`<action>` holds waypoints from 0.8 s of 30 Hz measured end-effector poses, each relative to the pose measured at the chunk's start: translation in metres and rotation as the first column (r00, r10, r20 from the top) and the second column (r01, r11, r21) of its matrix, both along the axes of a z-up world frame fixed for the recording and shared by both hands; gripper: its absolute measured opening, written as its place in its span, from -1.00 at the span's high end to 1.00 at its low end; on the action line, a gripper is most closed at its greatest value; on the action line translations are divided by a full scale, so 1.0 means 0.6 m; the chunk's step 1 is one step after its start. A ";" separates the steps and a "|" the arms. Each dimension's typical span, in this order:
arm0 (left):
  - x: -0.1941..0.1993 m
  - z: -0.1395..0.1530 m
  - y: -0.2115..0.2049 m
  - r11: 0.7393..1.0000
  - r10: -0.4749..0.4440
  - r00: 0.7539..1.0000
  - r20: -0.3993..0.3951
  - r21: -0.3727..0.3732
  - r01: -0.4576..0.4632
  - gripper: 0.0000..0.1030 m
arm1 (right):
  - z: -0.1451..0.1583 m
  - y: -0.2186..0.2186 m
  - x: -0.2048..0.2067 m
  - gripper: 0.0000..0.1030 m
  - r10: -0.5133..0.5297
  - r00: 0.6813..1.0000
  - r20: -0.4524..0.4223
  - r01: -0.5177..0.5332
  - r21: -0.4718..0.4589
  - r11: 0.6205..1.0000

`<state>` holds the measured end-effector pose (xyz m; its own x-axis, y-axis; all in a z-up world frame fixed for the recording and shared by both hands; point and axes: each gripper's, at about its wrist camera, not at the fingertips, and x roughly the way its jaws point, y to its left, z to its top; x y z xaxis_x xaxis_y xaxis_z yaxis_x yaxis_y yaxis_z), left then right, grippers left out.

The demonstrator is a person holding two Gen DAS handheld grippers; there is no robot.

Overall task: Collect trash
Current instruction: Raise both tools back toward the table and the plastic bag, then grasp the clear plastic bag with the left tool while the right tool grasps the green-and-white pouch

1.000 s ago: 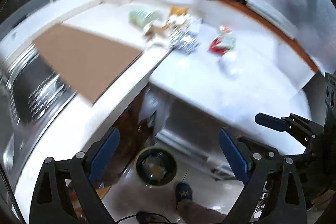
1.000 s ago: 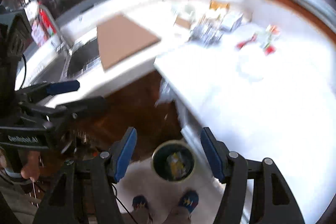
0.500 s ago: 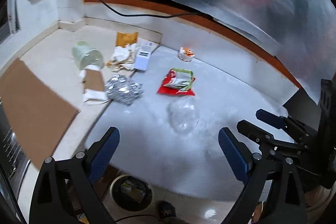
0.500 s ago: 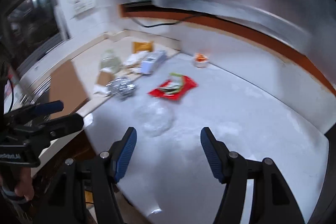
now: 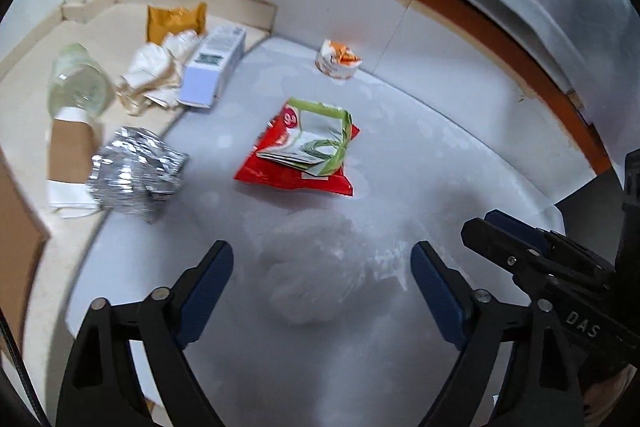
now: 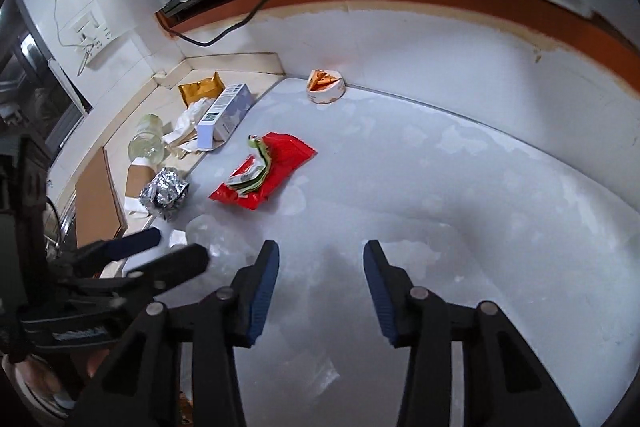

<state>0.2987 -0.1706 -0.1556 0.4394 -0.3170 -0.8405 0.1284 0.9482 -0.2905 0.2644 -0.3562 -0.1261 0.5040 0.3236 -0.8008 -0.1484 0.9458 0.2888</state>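
Observation:
Trash lies on a white counter (image 5: 460, 155). A clear crumpled plastic bag (image 5: 316, 267) sits between the open fingers of my left gripper (image 5: 322, 263); contact cannot be told. Beyond it lie a red snack wrapper (image 5: 296, 171) with a green-white packet on top, crumpled foil (image 5: 132, 175), a white carton (image 5: 212, 67), a clear bottle (image 5: 78, 87) and a small orange-white cup (image 5: 336, 61). My right gripper (image 6: 320, 271) is open and empty above bare counter, right of the plastic bag (image 6: 216, 235). The red wrapper (image 6: 268, 171) and foil (image 6: 164, 191) lie ahead-left.
White paper scraps (image 5: 152, 75), a yellow packet (image 5: 176, 21) and brown cardboard (image 5: 68, 151) lie on the beige counter at left. A black cable (image 6: 232, 27) runs along the back wall. The wall with an orange band (image 6: 480, 15) bounds the counter.
Both grippers swung up from over the floor bin and sink edge, then moved in low over the counter toward the trash. The left now brackets the plastic bag. Both stayed open.

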 end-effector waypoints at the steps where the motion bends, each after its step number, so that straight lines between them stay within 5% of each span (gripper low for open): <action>1: 0.006 -0.007 -0.004 1.000 -0.001 1.000 -0.009 -0.002 0.001 -0.65 | -0.002 -0.001 0.002 0.14 0.000 1.000 -0.003 0.000 0.001 1.000; 14: 0.031 -0.047 -0.023 0.999 -0.021 0.999 -0.042 0.032 0.022 -0.06 | -0.018 0.018 0.036 0.16 0.058 0.998 -0.015 -0.057 0.036 0.998; 24: 0.016 -0.030 -0.012 0.997 -0.014 1.000 0.008 0.075 0.013 0.15 | -0.019 0.038 0.043 0.16 0.094 0.995 -0.012 -0.094 0.047 0.995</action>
<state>0.3081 -0.1777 -0.1734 0.4427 -0.2591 -0.8584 0.1437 0.9655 -0.2173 0.2904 -0.3333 -0.1374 0.4587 0.4057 -0.7906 -0.2317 0.9135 0.3343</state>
